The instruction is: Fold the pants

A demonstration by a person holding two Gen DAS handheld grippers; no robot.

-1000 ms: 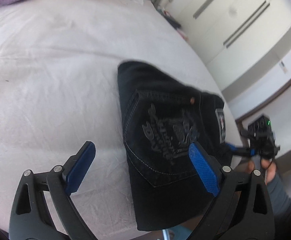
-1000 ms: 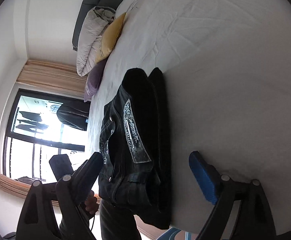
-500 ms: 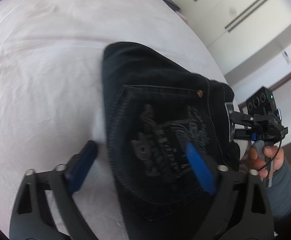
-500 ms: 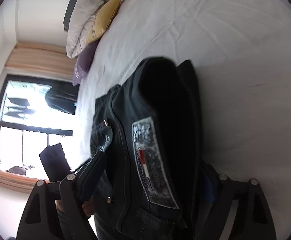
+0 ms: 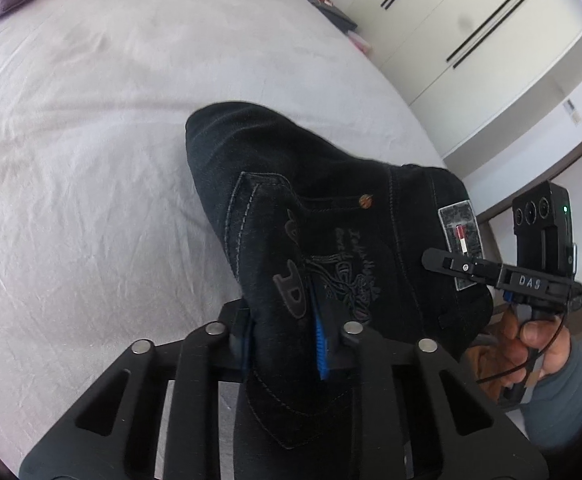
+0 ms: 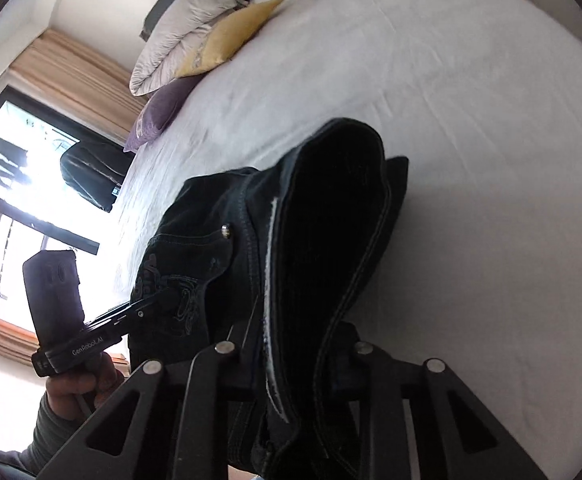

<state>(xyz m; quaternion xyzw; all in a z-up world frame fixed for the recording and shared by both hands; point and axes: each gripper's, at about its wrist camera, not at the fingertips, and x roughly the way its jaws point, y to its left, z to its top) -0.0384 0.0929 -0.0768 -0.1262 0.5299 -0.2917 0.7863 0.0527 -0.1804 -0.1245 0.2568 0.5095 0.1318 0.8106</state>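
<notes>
The folded black jeans (image 5: 331,216) are held up off the white bed sheet (image 5: 91,160), back pocket embroidery and waist patch facing up. My left gripper (image 5: 283,332) is shut on the near pocket edge of the jeans. My right gripper (image 6: 295,344) is shut on the waistband end of the jeans (image 6: 323,220). The right gripper also shows at the right of the left wrist view (image 5: 451,264), its fingers on the waist patch. The left gripper shows at the left of the right wrist view (image 6: 131,312).
A yellow pillow (image 6: 227,36), a purple pillow (image 6: 159,116) and a folded grey duvet (image 6: 187,20) lie at the head of the bed. White wardrobe doors (image 5: 471,20) stand beyond the bed's far side. A window (image 6: 7,200) is on the left.
Both grippers moved in onto the jeans and closed on them. The jeans have come up off the sheet, bunched between the two grippers.
</notes>
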